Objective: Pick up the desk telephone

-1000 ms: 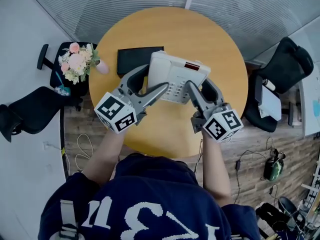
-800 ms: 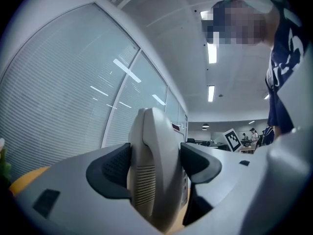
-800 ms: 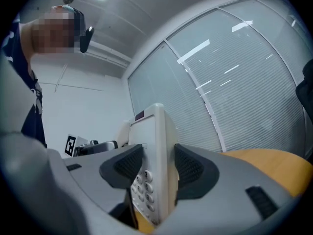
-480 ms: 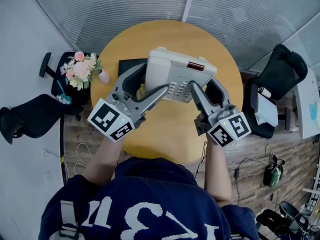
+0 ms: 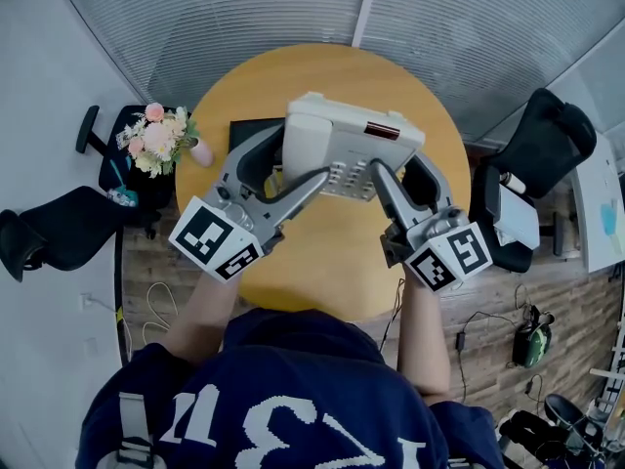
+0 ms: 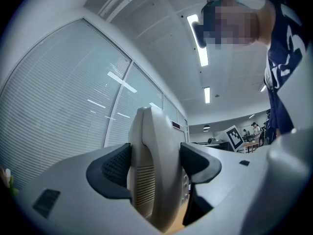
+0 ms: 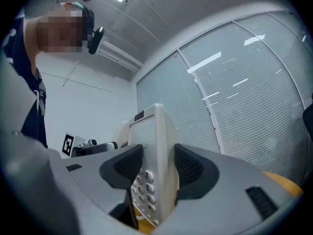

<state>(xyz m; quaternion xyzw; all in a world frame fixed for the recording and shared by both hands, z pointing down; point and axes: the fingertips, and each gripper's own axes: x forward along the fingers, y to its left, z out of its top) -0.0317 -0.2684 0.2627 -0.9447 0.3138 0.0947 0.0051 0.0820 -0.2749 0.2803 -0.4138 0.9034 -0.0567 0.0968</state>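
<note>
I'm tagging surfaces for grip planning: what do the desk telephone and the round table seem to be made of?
Desk telephone: likely hard moulded plastic, off-white, smooth with a dull sheen; moulded vent slots and rounded edges suggest it.
Round table: probably laminate or veneer, smooth and matte, an even honey-orange with no grain visible, so solid wood can't be confirmed.

The desk telephone (image 5: 347, 145) is showing cream-white, with a dark red strip and pale grey keys. The grey left tool (image 5: 303, 156) and right tool (image 5: 395, 164) are wearing black ribbed pads and black-and-white square-marker cubes. The round surface (image 5: 332, 252) is glowing orange-tan. A flat black item (image 5: 256, 130) is lying at its 10 o'clock, and pink-and-white flowers (image 5: 161, 140) are standing beyond its 9 o'clock edge.
</note>
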